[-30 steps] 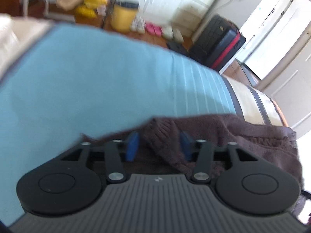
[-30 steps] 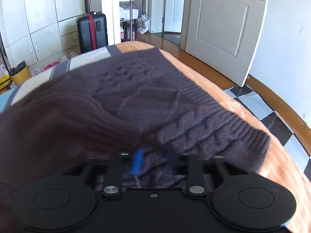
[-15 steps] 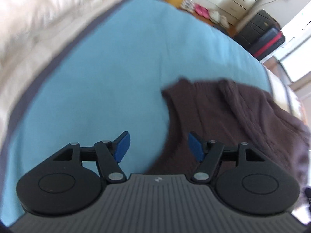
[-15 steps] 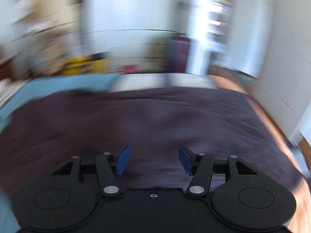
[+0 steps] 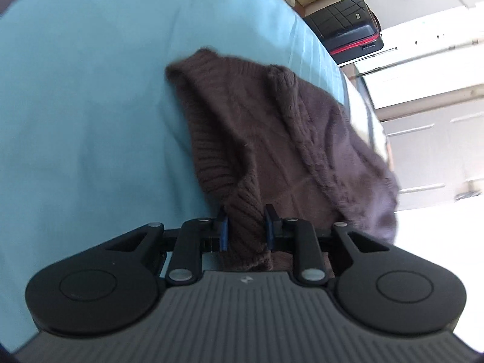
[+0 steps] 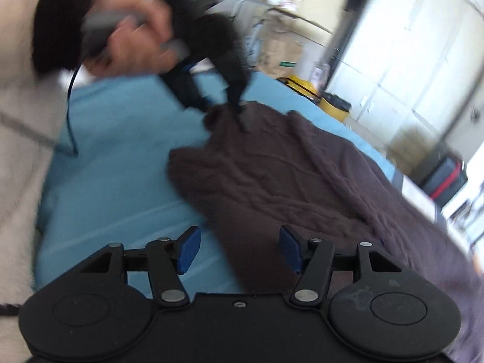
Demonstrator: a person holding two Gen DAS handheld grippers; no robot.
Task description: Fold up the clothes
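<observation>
Brown knit sweater (image 5: pixel 302 139) lies spread on the bed, on the light blue sheet (image 5: pixel 90 106); cable pattern visible, far end runs off toward the striped part of the bedding.

Left hand-held gripper (image 5: pixel 245 227): jaws closing, blue pads (image 5: pixel 224 230) on either side of the sweater's ribbed hem and pressing on it, so it's pinching the hem. Hem bunched into a fold btw the pads; rest of the ribbed edge curls up and away over the sheet. From the right wrist view the same gripper shows at top, held by a hand (image 6: pixel 130 36) w/ black cuff and pale fuzzy sleeve, tips down at the sweater's near corner. Blurry there.

Right hand-held gripper (image 6: pixel 239 248): jaws spread and opening, nothing gripped. Sweater edge and sheet lie below the gap, pads not touching fabric as far as I can tell. Frame is motion-blurred.

Bkgd: black suitcase w/ red stripe (image 5: pixel 348 30) on the floor past the bed, yellow bin (image 6: pixel 332 107) near white cabinet doors (image 6: pixel 408 60).
</observation>
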